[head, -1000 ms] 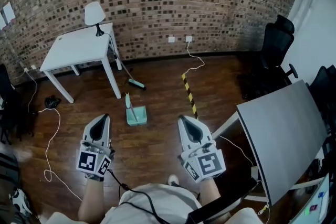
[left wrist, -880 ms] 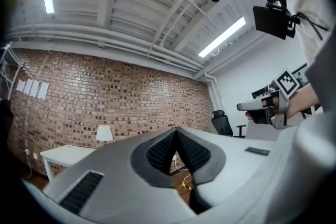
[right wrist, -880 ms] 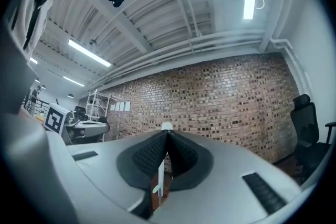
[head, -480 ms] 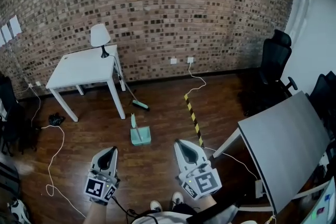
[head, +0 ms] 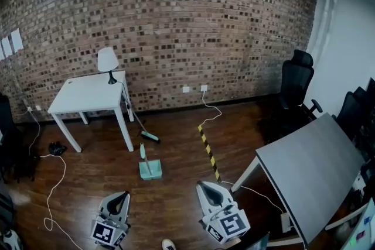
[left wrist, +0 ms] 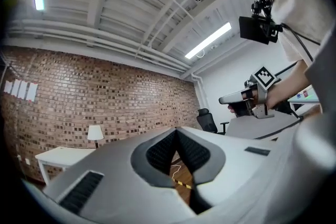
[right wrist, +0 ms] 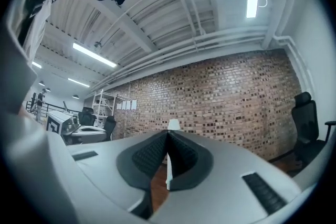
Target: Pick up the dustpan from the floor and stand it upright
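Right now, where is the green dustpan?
In the head view the dustpan lies on the wooden floor, left of centre, near the white table and left of the striped tape.

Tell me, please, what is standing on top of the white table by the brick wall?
A white-shaded lamp stands at the far right corner of the white table. Nothing hides the tabletop in the head view.

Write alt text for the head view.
A teal dustpan lies on the dark wood floor near a white table, before a brick wall. The left gripper and right gripper, both shut, show at the bottom edge, apart from the dustpan.
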### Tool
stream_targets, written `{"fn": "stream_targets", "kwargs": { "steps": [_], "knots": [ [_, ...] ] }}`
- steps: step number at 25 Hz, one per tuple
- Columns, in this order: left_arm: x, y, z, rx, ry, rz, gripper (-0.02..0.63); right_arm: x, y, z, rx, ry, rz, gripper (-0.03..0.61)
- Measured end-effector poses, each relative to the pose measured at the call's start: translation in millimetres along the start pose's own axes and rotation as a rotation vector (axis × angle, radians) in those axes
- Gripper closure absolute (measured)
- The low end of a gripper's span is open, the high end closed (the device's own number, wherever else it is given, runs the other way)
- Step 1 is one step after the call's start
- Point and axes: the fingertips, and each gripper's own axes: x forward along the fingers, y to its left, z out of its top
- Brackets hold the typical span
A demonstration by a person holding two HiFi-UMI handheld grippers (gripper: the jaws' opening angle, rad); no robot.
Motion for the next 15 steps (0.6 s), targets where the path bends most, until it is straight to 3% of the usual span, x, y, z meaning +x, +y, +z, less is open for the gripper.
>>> {"fn": "stream_targets", "kwargs": {
  "steps": [3,8,15],
  "knots": [
    [-20.6,-25.0,12.3,-0.026,-0.018,0.025,0.618,-48.2,2.5,-1.1,0.010,0.005,-0.043,0.598],
    [-70.5,-80.8,38.3,-0.046,-0.058,0.143,0.620,-149.5,18.6,7.7,-0.029,-0.018,-0.035,0.597],
    [-139.2,-211.0,88.6,-0.036,-0.039,0.129,0.620,-286.9,32.3,25.0,-0.004,-0.006,-0.017,0.598]
  ]
}}
